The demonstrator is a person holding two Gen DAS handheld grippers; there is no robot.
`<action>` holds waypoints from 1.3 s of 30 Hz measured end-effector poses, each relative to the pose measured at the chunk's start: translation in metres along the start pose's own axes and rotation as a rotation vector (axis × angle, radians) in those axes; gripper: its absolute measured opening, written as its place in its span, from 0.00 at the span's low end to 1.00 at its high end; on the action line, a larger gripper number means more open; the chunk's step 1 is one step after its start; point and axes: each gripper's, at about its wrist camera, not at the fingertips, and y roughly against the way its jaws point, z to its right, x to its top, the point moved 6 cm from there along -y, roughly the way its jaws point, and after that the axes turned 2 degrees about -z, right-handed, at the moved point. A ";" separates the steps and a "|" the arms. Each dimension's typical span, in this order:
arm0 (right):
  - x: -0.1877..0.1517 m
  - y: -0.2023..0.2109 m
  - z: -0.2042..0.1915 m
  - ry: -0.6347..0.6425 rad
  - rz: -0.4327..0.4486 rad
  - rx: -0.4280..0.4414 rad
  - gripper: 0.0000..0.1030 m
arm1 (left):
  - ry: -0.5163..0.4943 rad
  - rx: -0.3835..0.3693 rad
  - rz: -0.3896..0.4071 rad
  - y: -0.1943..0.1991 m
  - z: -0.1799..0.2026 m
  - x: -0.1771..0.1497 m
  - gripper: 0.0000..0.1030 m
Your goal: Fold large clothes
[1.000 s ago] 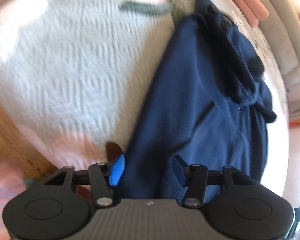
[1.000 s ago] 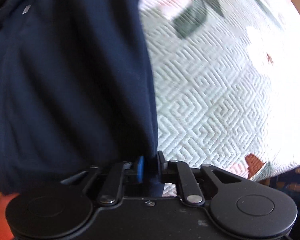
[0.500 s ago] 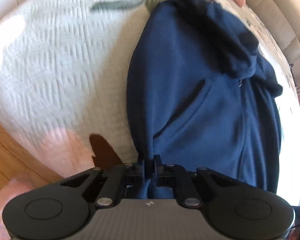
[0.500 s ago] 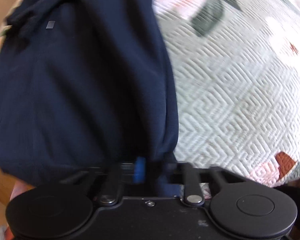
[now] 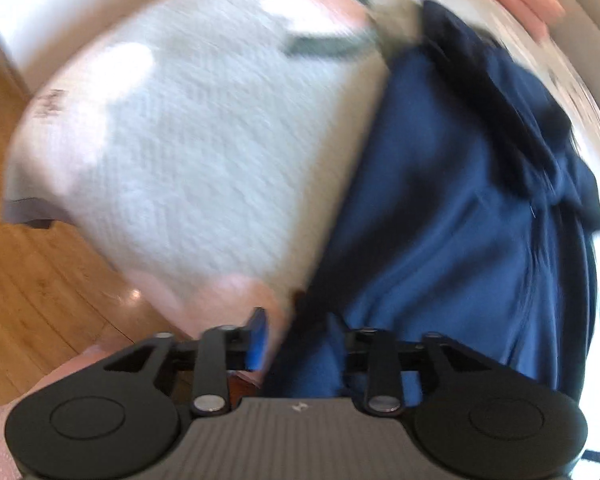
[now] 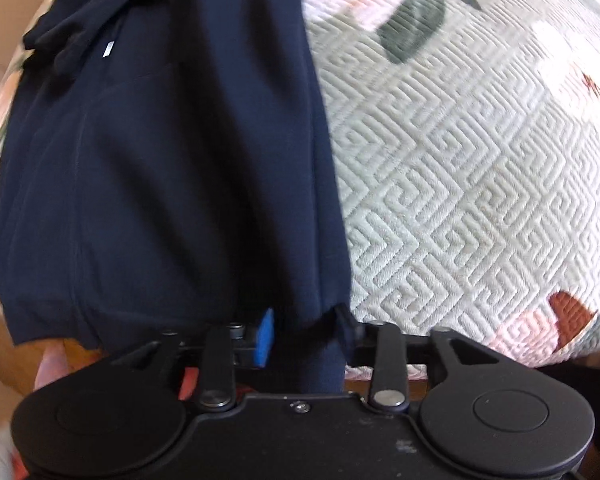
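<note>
Left gripper [image 5: 300,336], right gripper [image 6: 306,330]: pointing steeply down, jaws opening, hoodie [image 6: 160,160] hem between them, on quilt [image 6: 460,180].

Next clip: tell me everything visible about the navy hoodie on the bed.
The hoodie is dark navy, soft knit, with a front pocket seam and a small pale tag. It lies lengthwise on the quilt, body folded narrow, hood and sleeve bunched at the far end. Its hem hangs between the jaws of both the left claw and right claw; both are opening, their pads apart from the cloth.
</note>
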 end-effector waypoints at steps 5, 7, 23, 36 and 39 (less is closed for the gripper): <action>0.005 0.004 0.004 -0.066 0.014 0.019 0.66 | 0.028 -0.182 -0.098 -0.014 0.004 0.002 0.56; 0.002 -0.006 0.003 -0.065 -0.024 0.035 0.65 | -0.005 -0.172 -0.201 -0.039 0.010 -0.008 0.56; 0.089 0.111 -0.025 -0.075 0.197 0.148 0.08 | 0.106 -0.506 0.062 0.043 0.044 0.129 0.00; 0.165 0.105 -0.049 0.000 0.252 0.204 0.08 | -0.102 -0.338 -0.325 -0.015 0.050 0.108 0.32; 0.155 0.101 -0.030 -0.052 0.220 0.235 0.08 | 0.027 -0.331 -0.396 -0.021 0.023 0.061 0.48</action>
